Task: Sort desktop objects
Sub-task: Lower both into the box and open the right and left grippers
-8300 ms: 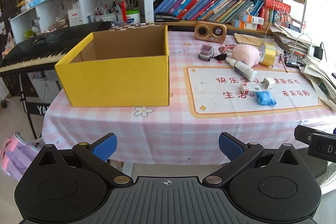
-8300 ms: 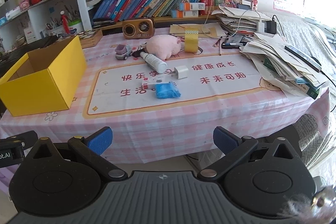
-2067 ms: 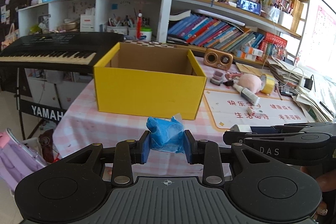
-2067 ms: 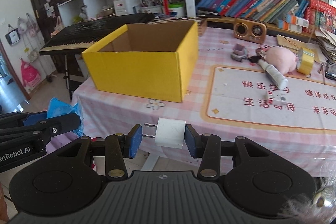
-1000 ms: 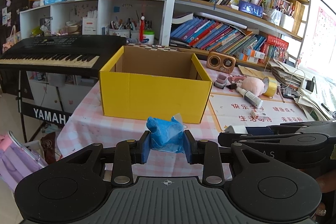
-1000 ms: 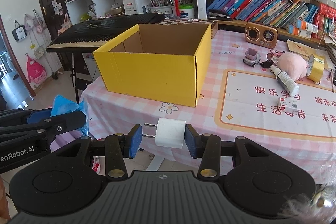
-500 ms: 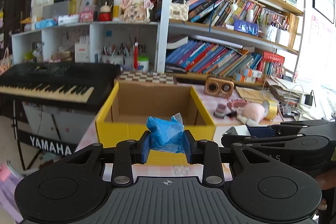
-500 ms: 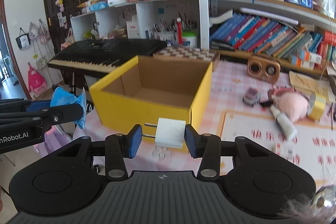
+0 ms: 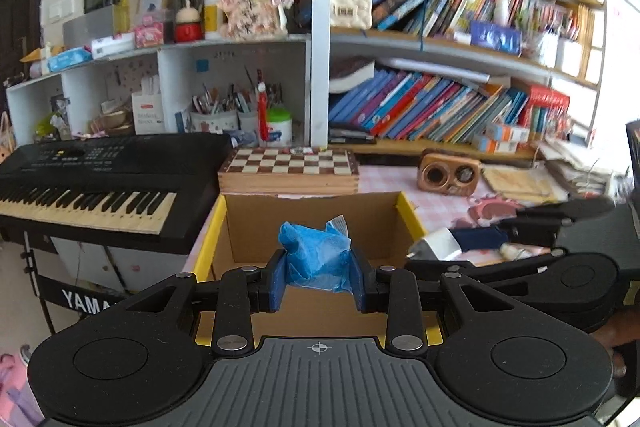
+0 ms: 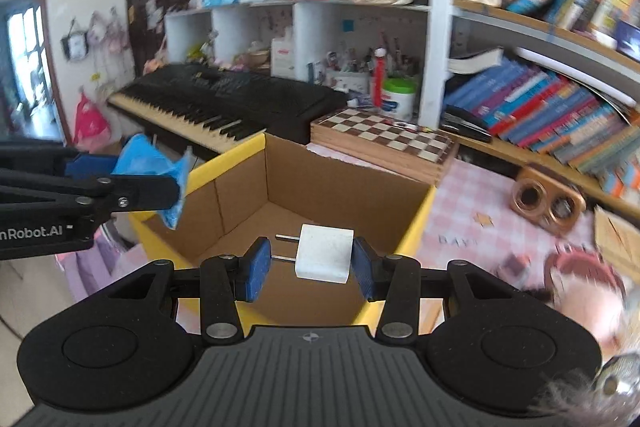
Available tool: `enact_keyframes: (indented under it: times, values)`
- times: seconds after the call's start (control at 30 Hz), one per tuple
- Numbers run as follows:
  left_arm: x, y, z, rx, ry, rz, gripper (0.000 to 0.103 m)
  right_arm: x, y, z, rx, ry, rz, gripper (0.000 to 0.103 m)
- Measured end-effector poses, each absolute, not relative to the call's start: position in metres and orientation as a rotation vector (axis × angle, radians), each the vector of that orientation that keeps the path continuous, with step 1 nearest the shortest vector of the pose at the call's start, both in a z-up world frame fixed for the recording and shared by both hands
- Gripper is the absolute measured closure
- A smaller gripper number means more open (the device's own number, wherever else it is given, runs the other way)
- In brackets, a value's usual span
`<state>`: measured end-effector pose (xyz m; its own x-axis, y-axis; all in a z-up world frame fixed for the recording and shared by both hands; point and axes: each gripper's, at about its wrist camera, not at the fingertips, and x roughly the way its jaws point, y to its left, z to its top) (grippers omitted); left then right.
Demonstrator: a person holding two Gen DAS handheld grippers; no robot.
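Left gripper pinching a crumpled blue packet between its blue pads; right gripper clamped on a white plug adapter, prongs pointing to 9 o'clock and reaching the left pad. In the left wrist view the right gripper shows at 3 o'clock, adapter at its tip; in the right wrist view the left one sits at 9 o'clock with the packet.

Change: a second ago both grippers were short of the yellow box, its front wall facing the cameras. Now both hang over the open top and the bare cardboard floor fills the view below the loads. Grips unchanged, nothing dropped.

Meaning: carry step looks about done; both items are placed for release into the box. Rest of the clutter, the wooden speaker and a pink plush, is on the worktop at 2–3 o'clock, unsorted. Chessboard and keyboard are behind the box at 12 and 10 o'clock.
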<state>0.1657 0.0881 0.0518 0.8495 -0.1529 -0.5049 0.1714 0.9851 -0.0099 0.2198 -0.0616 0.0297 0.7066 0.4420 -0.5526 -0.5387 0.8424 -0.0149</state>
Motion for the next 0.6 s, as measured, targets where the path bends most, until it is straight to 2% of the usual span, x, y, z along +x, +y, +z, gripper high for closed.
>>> enact_keyframes:
  times: [0.27,0.6]
  values:
    - [0.247,0.081,0.03,0.092,0.695,-0.146,0.072,0.297,-0.037,0.01,-0.466,0.642,0.745,0.061]
    - [0.315,0.056,0.004,0.237,0.845,-0.174,0.072,0.351,-0.006,-0.017,-0.736,0.694,0.903,0.061]
